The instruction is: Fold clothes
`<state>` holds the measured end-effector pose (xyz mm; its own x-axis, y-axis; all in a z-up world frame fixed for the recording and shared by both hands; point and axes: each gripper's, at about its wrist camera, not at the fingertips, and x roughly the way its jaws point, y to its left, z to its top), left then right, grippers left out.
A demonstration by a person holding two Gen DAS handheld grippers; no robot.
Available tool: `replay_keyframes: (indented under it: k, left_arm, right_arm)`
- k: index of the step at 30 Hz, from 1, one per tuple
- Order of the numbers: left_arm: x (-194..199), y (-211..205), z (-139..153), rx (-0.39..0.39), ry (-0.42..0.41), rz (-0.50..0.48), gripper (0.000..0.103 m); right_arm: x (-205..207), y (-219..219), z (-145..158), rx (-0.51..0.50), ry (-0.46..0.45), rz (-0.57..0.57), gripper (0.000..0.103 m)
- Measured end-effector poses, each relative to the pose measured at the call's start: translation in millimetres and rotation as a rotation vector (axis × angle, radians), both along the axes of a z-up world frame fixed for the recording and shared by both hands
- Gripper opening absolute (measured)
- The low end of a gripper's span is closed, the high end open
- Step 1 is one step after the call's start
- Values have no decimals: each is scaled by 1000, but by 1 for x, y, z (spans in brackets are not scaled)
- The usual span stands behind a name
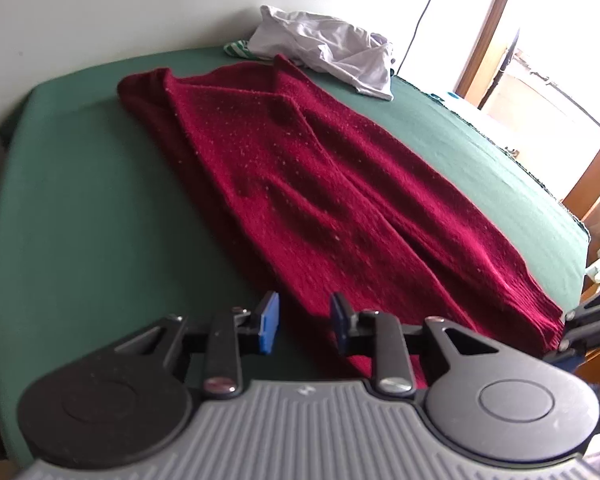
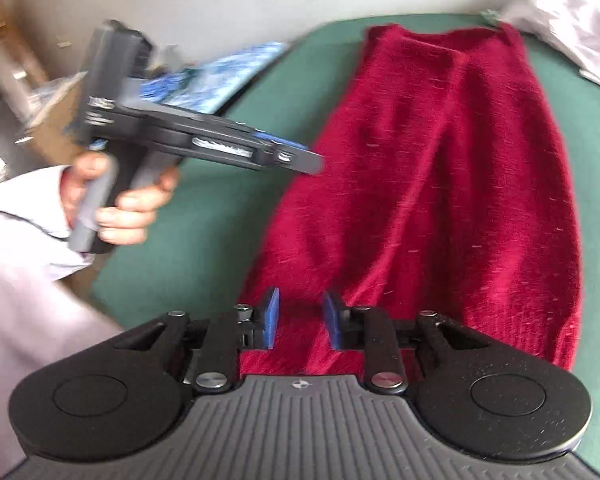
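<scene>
Blue-padded, your left gripper (image 1: pixel 304 322) and right gripper (image 2: pixel 301 324) both hover narrowly parted and empty over the near hem of the red sweater (image 1: pixel 300 168), which lies lengthwise on the green table (image 1: pixel 79 200). The knit looks soft and floppy; take it by the hem corners. White clothes (image 1: pixel 324 46) lie beyond it.

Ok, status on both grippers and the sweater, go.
Left gripper open, empty. Right gripper open, empty. Red sweater flat, sides folded in. White clothes pile beyond, clear.

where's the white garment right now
In the left wrist view the white garment lies crumpled at the far end of the green table, just beyond the red sweater.
</scene>
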<state>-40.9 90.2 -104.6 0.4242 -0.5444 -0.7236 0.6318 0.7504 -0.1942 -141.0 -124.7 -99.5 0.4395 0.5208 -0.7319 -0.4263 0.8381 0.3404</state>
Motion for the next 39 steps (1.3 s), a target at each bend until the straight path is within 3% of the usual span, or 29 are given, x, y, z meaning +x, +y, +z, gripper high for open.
replay_keyframes:
  k: [3,4,7,11,13,15,17,21,27,30,35,36,37,38,39]
  left_arm:
    - [-20,-2,6,43,-41,30,36]
    - [-27,-3,9,56,-57,40,38]
    - [-55,-9,16,53,-66,56,38]
    - [-94,-30,16,20,-27,63,28]
    - [-113,-45,9,29,5,56,31]
    - [-133,-58,-3,94,12,66,29]
    - [-154,-66,-7,124,-28,101,31]
    - [-180,-74,-7,63,9,155,34]
    - [-202,-76,1,76,-5,177,37]
    - [-198,-73,10,97,-55,190,43]
    - [-183,-72,3,118,-34,154,45]
    - [-183,-71,2,118,-30,145,46]
    - [-182,-70,0,114,-23,139,47]
    - [-181,-67,0,101,-10,136,47]
    - [-179,-63,1,81,6,134,47]
  right_arm:
    - [-9,-3,-13,-94,-25,50,25]
    - [-9,-7,-14,-107,-19,47,31]
    - [-12,-27,-9,-24,-35,16,32]
    - [-9,-35,-13,90,-79,41,33]
    - [-7,-35,-24,68,-61,11,33]
    - [-11,-44,-26,75,-62,-9,29]
    - [-16,-53,-27,86,-67,-27,30]
    - [-36,-79,-21,114,-112,-59,31]
    - [-28,-96,-24,276,-23,-114,35]
    - [-16,-85,-28,307,12,-131,35]
    - [4,-68,-43,360,123,-188,36]
    - [5,-66,-44,370,128,-182,35]
    - [5,-65,-46,381,133,-177,27]
    - [7,-63,-46,370,135,-177,7]
    - [7,-62,-46,359,143,-177,6]
